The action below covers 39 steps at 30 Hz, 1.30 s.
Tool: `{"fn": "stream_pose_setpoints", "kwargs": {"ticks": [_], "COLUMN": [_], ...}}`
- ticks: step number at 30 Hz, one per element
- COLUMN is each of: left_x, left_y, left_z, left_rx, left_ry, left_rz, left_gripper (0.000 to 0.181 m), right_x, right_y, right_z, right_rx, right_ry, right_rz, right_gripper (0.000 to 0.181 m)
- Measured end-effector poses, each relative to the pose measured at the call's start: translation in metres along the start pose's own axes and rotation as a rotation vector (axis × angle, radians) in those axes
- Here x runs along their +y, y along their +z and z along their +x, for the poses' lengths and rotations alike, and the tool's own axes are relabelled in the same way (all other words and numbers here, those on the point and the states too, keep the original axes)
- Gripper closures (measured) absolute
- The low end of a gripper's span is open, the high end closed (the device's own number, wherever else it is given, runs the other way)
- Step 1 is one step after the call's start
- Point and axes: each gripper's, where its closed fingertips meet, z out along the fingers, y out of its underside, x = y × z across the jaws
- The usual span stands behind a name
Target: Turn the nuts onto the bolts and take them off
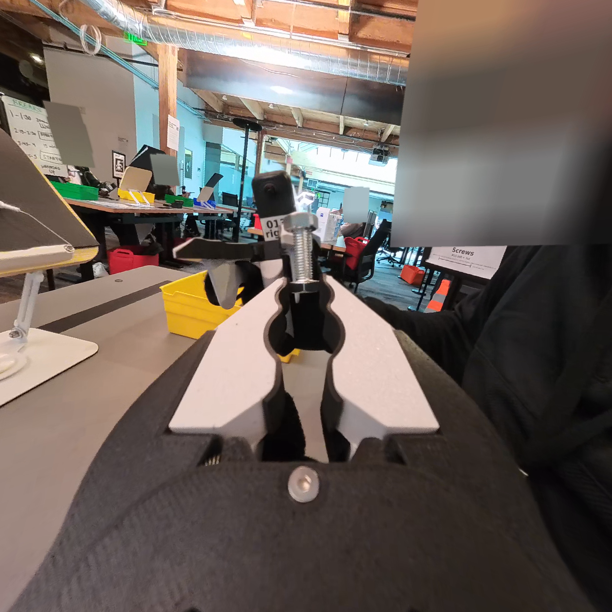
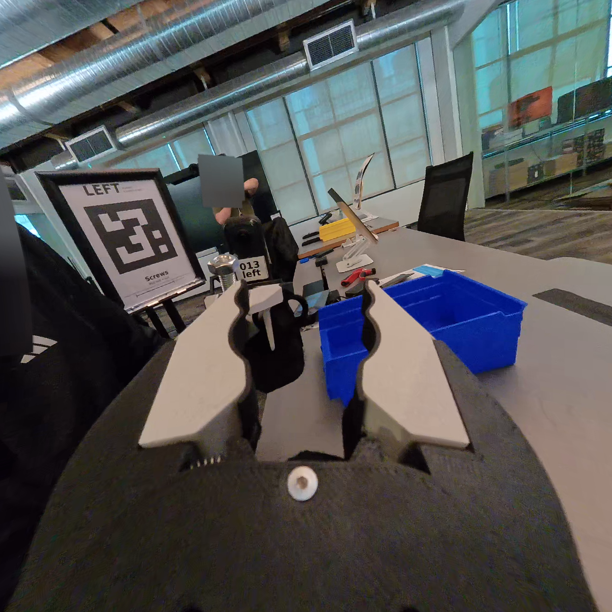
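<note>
The bolt (image 1: 299,255) is pinched upright at twelve o'clock by the left gripper (image 1: 303,289); the right gripper (image 2: 304,288) is held spread, empty.

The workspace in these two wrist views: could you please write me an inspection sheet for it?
Surface: grey table with a dark strip across it.
Job's things: bolt upright, hex piece at its top; yellow bin; blue bin, visible part empty.
Clutter: white tablet stand; red-handled tool.
Grippers: left gripper shut on the bolt's lower end; right gripper open, holding nothing.
Cables: nothing seen.
Surroundings: framed sign on an easel; black office chair.
</note>
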Motion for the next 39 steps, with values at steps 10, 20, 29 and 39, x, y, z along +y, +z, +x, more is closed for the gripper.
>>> {"fn": "stream_pose_setpoints", "kwargs": {"ticks": [10,20,29,39], "left_x": [0.006,0.026,0.036,0.038], "left_y": [-0.004,-0.014,-0.014,-0.013], "left_z": [-0.015,-0.047,-0.054,-0.049], "left_rx": [-0.094,-0.382,-0.474,-0.401], "left_ry": [0.078,0.454,0.612,0.546], "left_rz": [-0.064,-0.372,-0.492,-0.51], "left_gripper": [0.166,0.165,0.165,0.165], "right_x": [-0.001,0.018,0.029,0.031], "right_y": [0.001,0.002,0.005,0.004], "right_z": [-0.018,-0.019,-0.008,-0.009], "right_rx": [-0.03,0.084,0.168,0.136], "right_ry": [-0.043,0.005,0.091,-0.05], "right_rz": [-0.102,-0.35,-0.388,-0.473], "right_gripper": [0.124,0.146,0.158,0.165]}}
